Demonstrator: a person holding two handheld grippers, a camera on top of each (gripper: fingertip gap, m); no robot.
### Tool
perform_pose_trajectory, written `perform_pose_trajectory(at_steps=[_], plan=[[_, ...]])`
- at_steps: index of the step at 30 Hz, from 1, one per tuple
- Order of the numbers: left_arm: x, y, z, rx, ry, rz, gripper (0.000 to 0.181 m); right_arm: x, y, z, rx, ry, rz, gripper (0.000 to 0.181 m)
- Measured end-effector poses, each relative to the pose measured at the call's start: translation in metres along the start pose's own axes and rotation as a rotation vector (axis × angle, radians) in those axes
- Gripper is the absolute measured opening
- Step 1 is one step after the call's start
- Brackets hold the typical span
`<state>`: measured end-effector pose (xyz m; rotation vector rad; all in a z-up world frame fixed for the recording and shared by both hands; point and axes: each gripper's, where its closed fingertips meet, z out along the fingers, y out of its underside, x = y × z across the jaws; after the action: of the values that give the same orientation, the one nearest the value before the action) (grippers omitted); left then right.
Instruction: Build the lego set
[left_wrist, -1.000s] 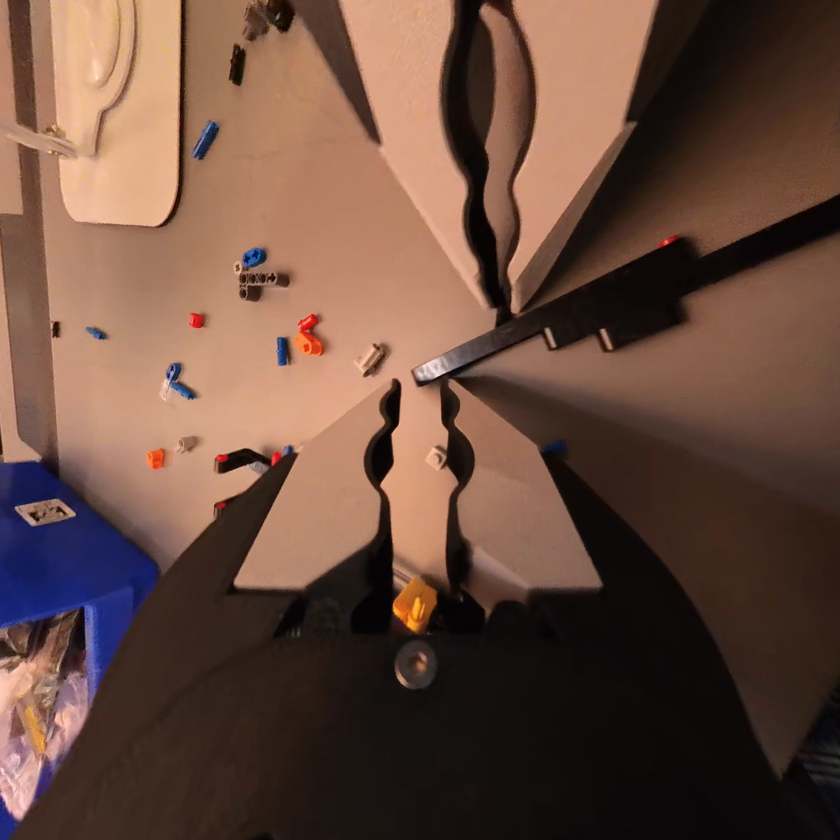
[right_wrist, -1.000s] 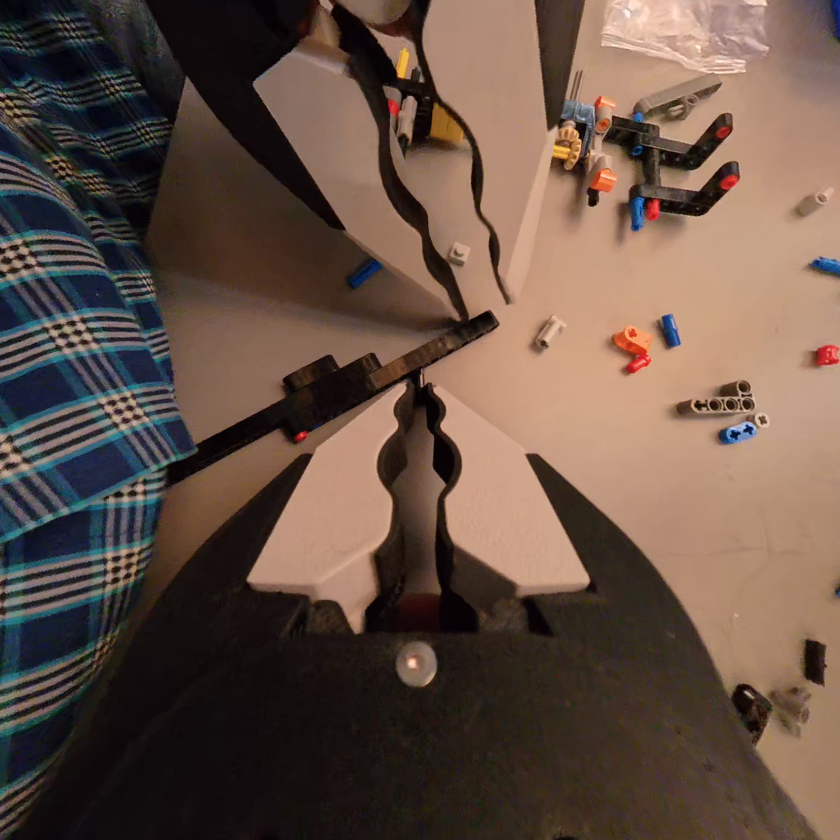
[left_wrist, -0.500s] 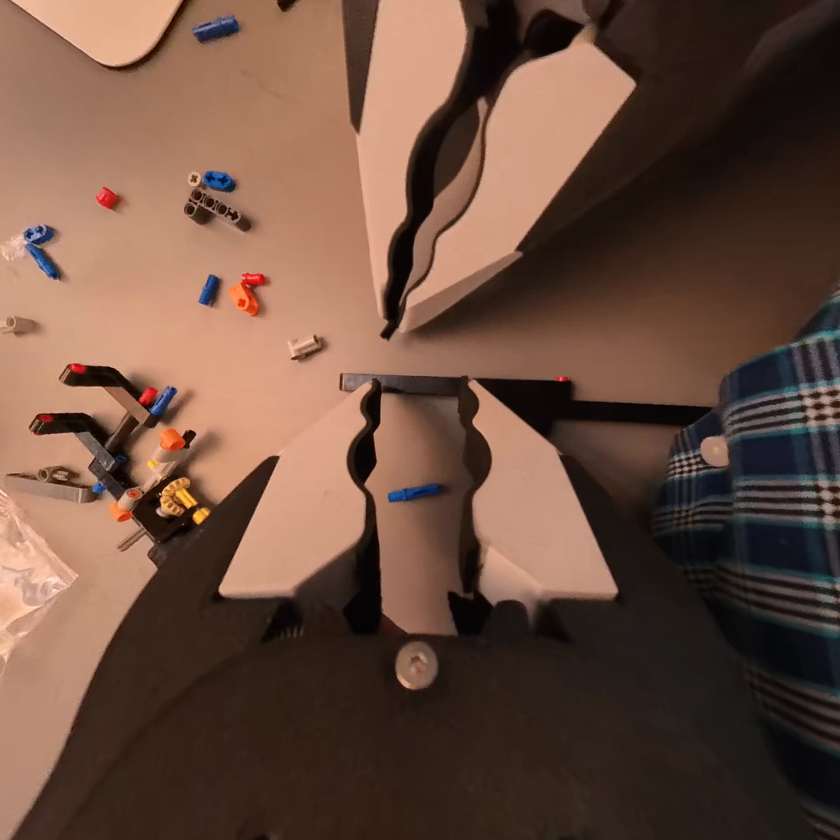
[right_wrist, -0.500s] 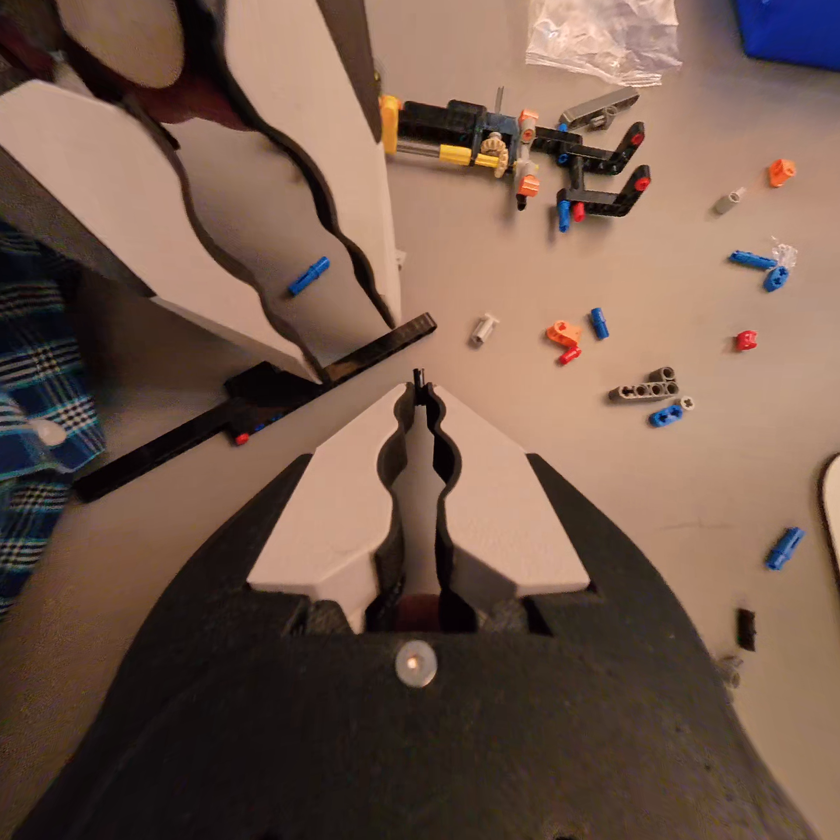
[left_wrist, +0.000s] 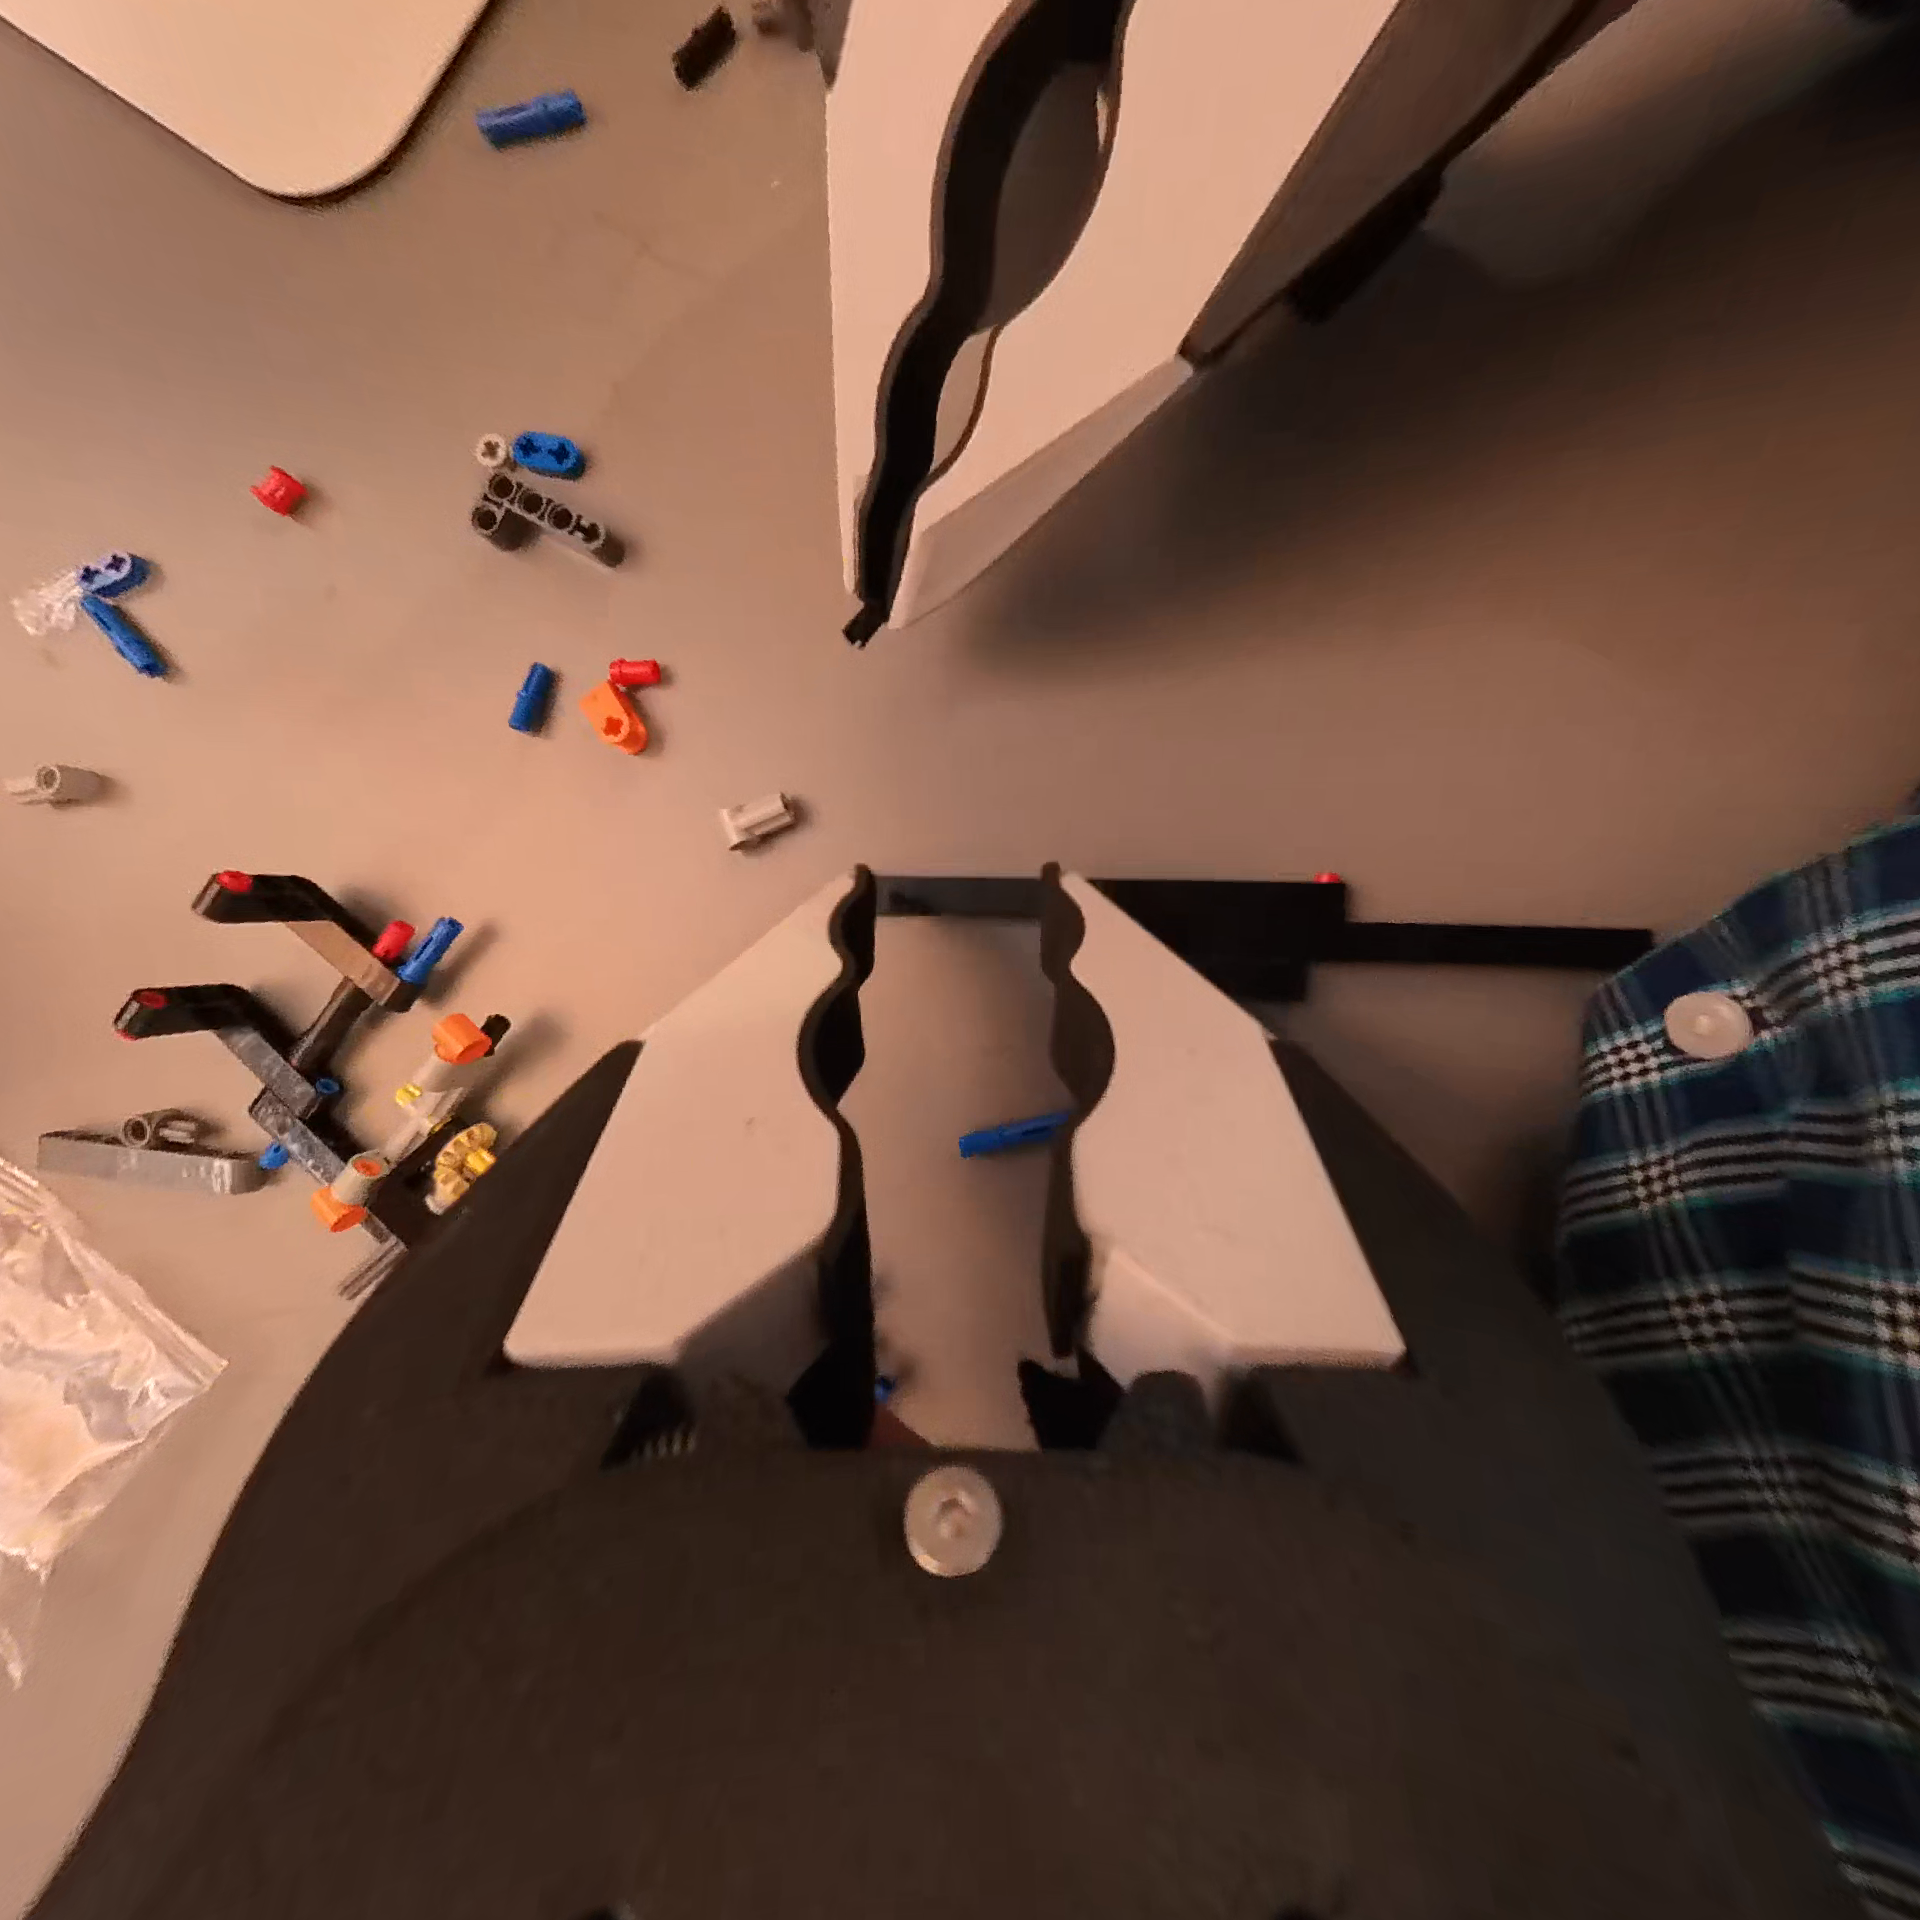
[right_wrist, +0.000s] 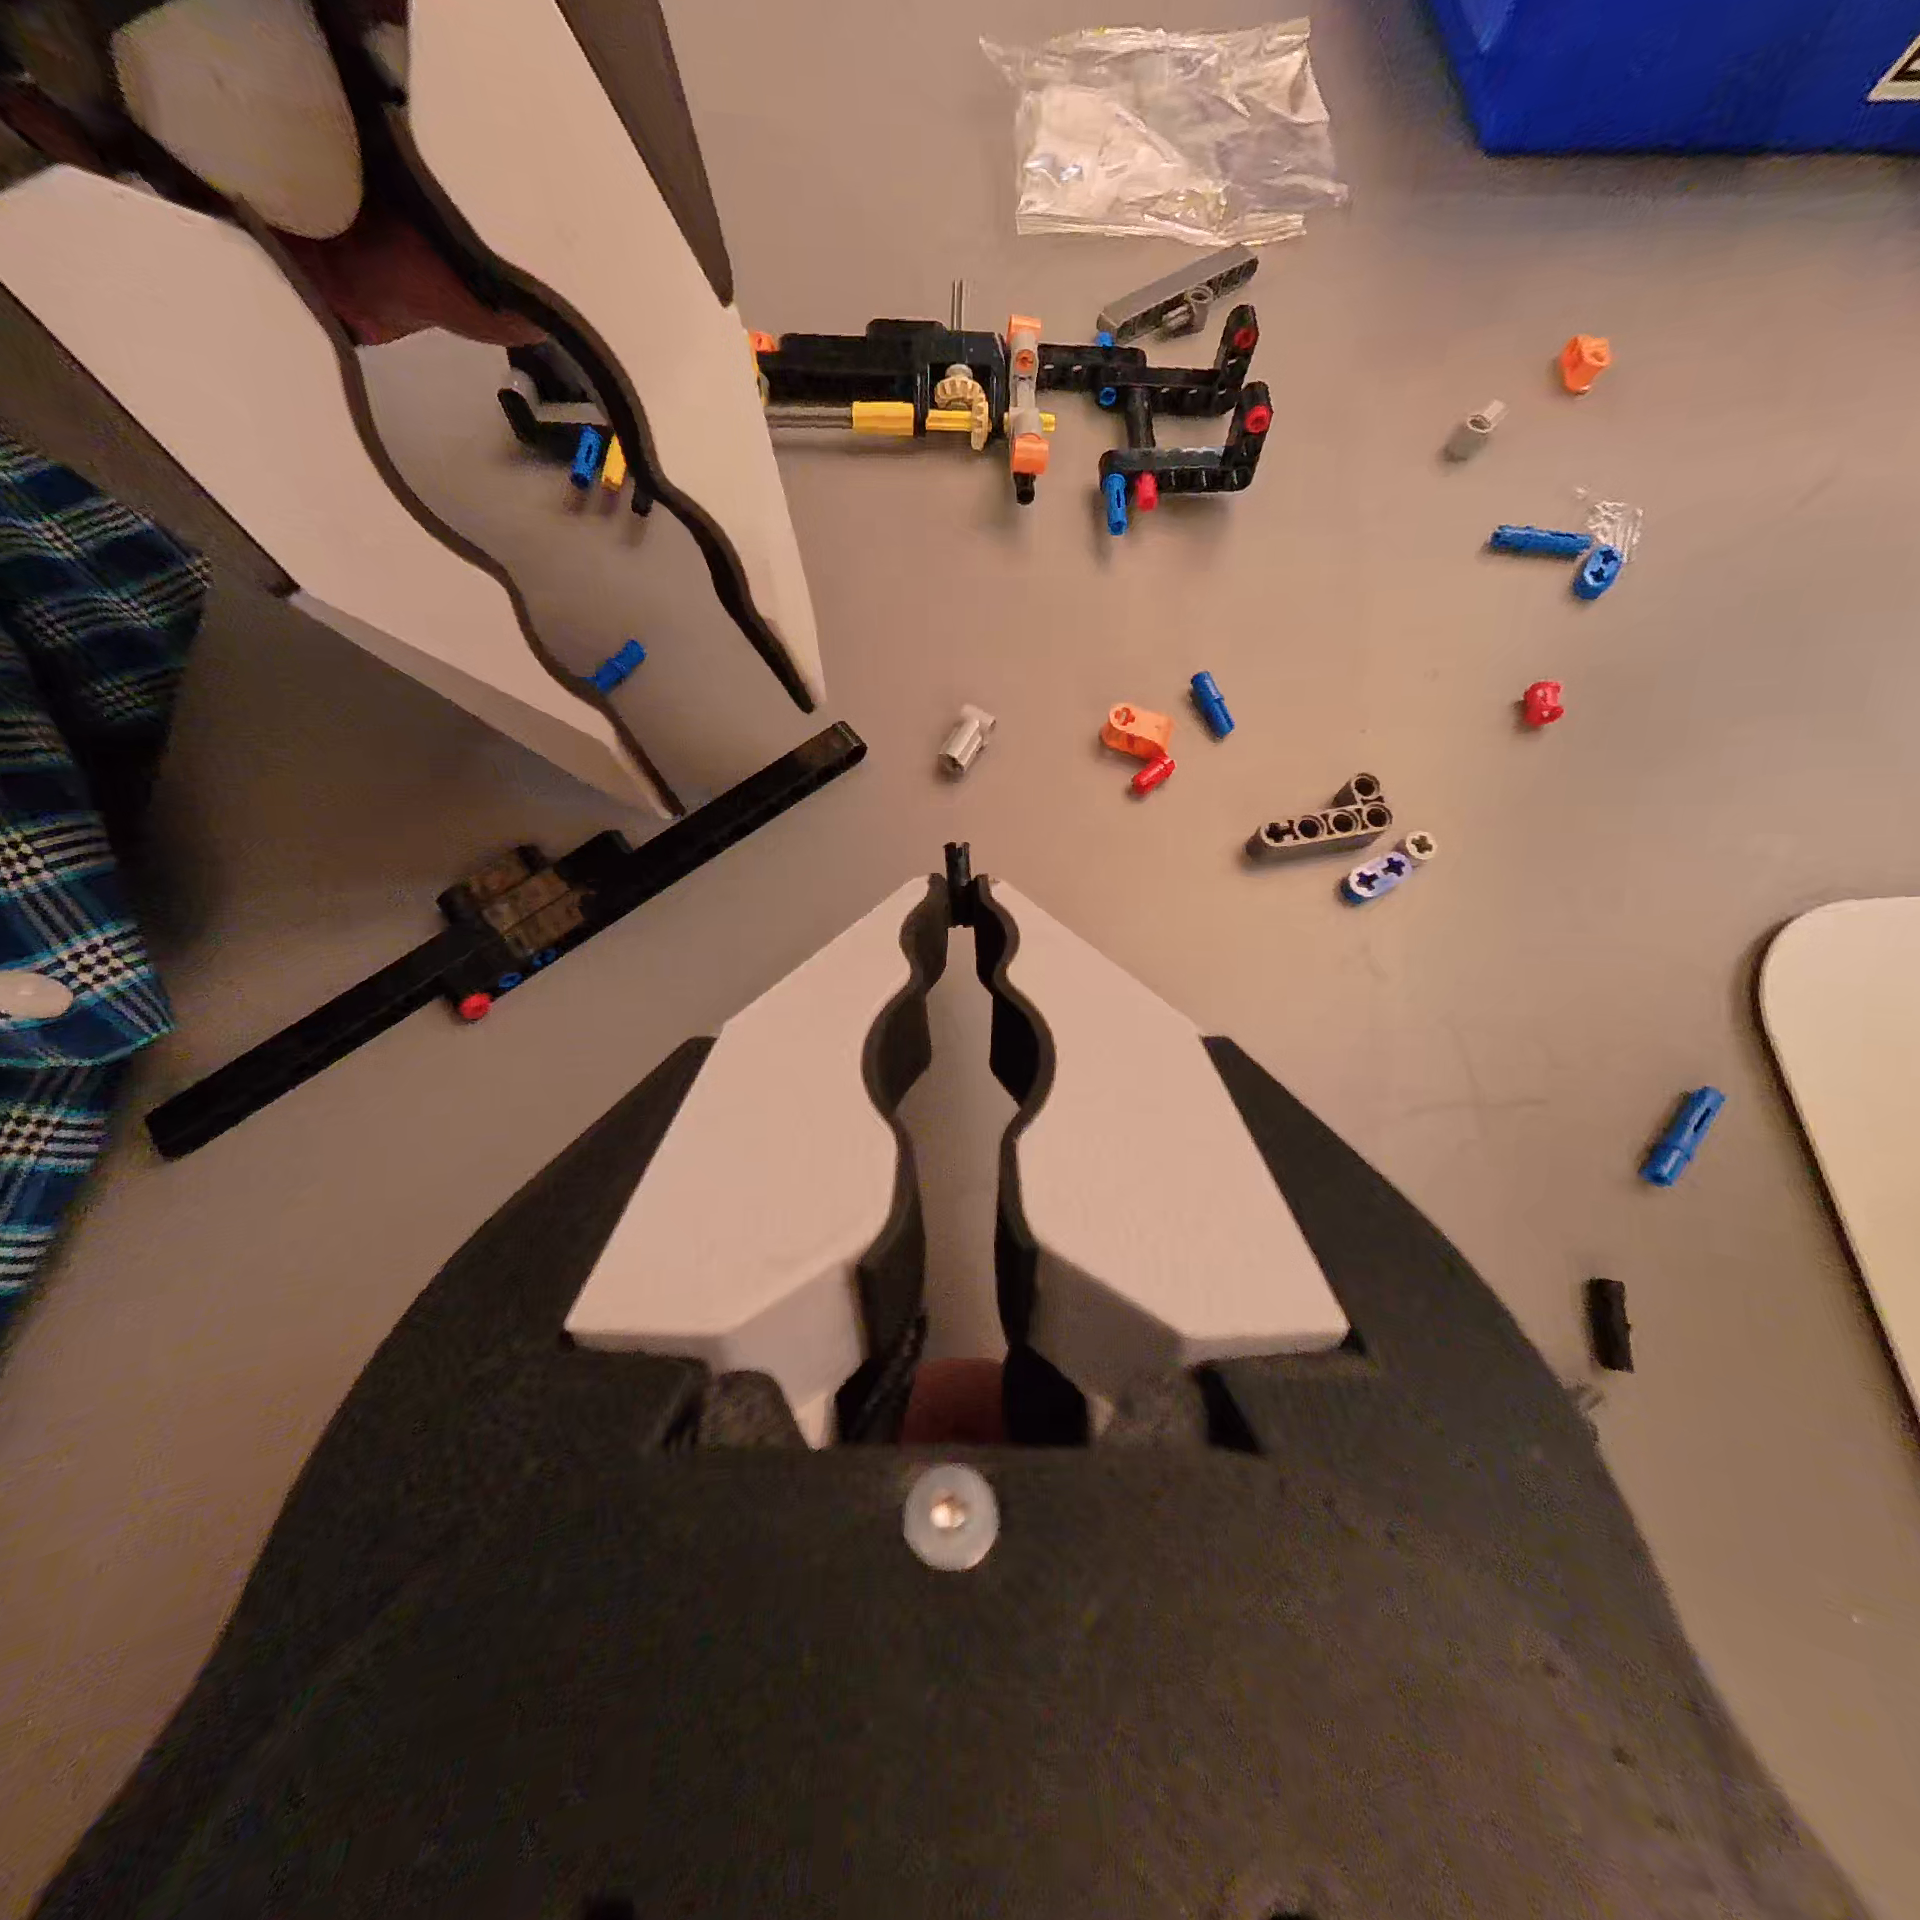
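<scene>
Black pin (right_wrist: 957, 873) sits pinched in your right gripper (right_wrist: 961, 883); your left gripper (left_wrist: 956, 883) straddles the long black beam (right_wrist: 499, 935), jaws parted. Only the right view shows the blue bin (right_wrist: 1683, 73).

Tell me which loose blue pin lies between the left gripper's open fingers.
The blue pin on the table inside the left gripper; the other blue pins, like the one beside the orange connector, lie far outside it.

Left tongs (left_wrist: 956, 883) gape over the black beam (left_wrist: 1195, 914), right tongs (left_wrist: 868, 623) pinched opposite.
</scene>
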<state>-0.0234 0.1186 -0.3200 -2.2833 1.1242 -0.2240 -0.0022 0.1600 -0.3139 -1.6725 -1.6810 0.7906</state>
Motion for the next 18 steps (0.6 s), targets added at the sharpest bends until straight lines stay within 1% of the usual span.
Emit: perform_pose_trajectory(at_steps=[3,8,13,17,18], plan=[[0.003,-0.004,-0.001,0.012,0.017,-0.010,0.030,0.001,0.000,-0.002,0.009,-0.004,0.005,0.001],[0.007,0.007,0.008,-0.037,0.039,-0.011,0.031,0.002,0.000,-0.003,0.015,-0.003,0.010,0.002],[0.009,0.001,0.002,-0.010,0.043,-0.021,0.028,0.003,0.001,-0.003,0.016,-0.004,0.014,0.002],[0.013,0.008,0.008,-0.041,0.057,-0.017,0.029,0.002,0.000,-0.003,0.016,-0.004,0.012,0.002],[0.014,0.007,0.008,-0.031,0.057,-0.019,0.029,0.002,0.000,-0.003,0.016,-0.004,0.013,0.001]])
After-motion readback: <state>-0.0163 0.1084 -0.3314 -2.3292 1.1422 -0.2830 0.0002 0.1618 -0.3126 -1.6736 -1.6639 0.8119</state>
